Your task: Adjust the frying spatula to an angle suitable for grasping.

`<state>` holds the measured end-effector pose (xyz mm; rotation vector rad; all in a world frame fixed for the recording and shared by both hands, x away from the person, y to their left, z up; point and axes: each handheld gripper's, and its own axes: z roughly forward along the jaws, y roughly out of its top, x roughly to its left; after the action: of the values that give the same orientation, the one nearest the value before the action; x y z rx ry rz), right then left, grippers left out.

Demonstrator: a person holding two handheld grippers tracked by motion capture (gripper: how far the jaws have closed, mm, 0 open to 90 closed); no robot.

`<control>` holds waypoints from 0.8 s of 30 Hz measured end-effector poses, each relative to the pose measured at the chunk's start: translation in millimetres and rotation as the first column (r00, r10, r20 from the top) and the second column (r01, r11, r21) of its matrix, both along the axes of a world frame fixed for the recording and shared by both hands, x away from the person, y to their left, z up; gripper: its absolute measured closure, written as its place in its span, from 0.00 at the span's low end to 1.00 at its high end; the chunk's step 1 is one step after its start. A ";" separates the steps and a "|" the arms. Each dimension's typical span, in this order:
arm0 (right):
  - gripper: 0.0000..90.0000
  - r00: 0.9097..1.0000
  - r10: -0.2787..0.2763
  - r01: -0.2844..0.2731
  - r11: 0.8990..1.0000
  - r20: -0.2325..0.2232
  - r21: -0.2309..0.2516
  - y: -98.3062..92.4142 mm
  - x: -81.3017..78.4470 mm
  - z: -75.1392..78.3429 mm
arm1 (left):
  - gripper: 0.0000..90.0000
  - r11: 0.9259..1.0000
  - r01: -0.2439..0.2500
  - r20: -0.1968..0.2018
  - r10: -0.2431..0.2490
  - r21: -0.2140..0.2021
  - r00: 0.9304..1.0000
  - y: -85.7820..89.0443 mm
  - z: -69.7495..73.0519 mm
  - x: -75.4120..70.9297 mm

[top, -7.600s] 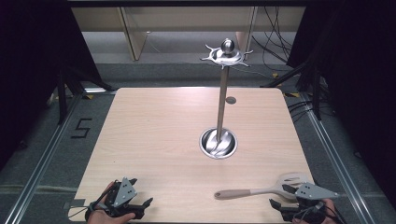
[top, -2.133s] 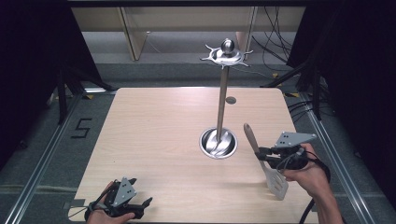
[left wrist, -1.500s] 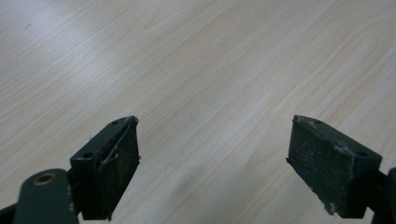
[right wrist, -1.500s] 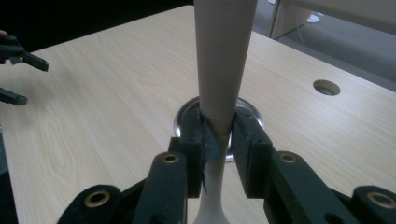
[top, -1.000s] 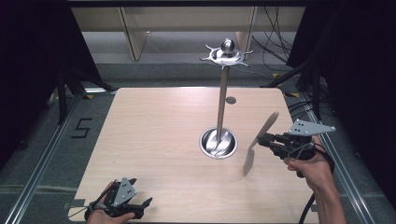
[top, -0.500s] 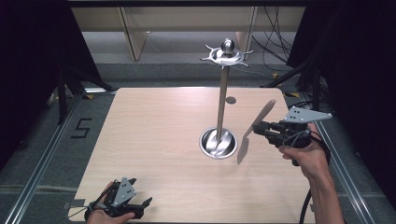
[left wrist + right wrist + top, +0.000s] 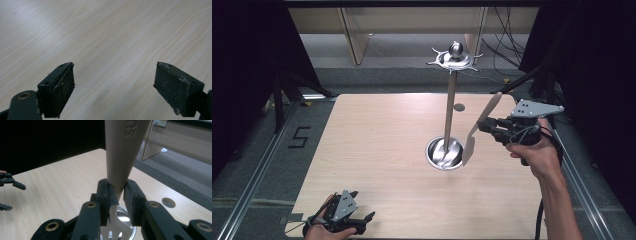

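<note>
1. Shining evenly from overhead on the table (image 7: 377,145); sinking into black at both sides.
2. Glaring softly across the wood up close.
3. Blurring the near spatula (image 7: 123,150) handle.

We see a matt beige plastic spatula (image 7: 479,125) in our right gripper's (image 7: 117,192) matt black rubbery pads. Beside them stands a glossy polished metal stand (image 7: 451,95), on the smooth, pale wood-grain table (image 7: 377,145).
</note>
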<state>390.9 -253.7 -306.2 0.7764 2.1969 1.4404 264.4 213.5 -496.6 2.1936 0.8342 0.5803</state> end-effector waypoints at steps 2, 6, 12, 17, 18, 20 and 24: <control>0.84 1.000 0.007 -0.007 1.000 -0.001 -0.003 2.1 1.8 3.0 | 0.18 1.000 -0.002 -0.001 0.002 -0.001 1.000 -0.1 0.1 -0.3; 0.84 1.000 0.006 -0.006 1.000 0.002 -0.002 7.9 7.1 9.2 | 0.18 1.000 -0.003 -0.005 0.003 0.002 1.000 0.0 -0.3 0.3; 0.84 1.000 -0.004 0.004 1.000 0.011 -0.002 15.1 14.8 15.3 | 0.18 1.000 -0.011 0.006 0.011 0.002 1.000 -0.4 -0.8 0.4; 0.84 1.000 0.004 -0.004 1.000 -0.003 -0.017 18.1 20.0 21.7 | 0.18 1.000 -0.011 0.001 0.011 -0.010 1.000 -0.5 -0.6 -0.2; 0.84 1.000 0.006 -0.006 1.000 0.007 -0.017 18.5 21.3 22.4 | 0.18 1.000 -0.011 0.002 0.011 -0.009 1.000 -0.4 -0.5 0.0; 0.84 1.000 -0.007 0.008 1.000 0.006 -0.017 20.2 21.6 25.0 | 0.18 1.000 -0.012 0.001 0.012 -0.009 1.000 -0.3 -0.5 0.0; 0.84 1.000 -0.004 0.004 0.999 0.000 -0.034 23.2 23.6 28.6 | 0.18 1.000 -0.012 0.002 0.012 -0.009 1.000 -0.5 -0.6 0.0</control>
<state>414.5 -230.5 -277.6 0.7688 2.2127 1.3969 264.5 213.0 -497.3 2.1809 0.8477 0.5833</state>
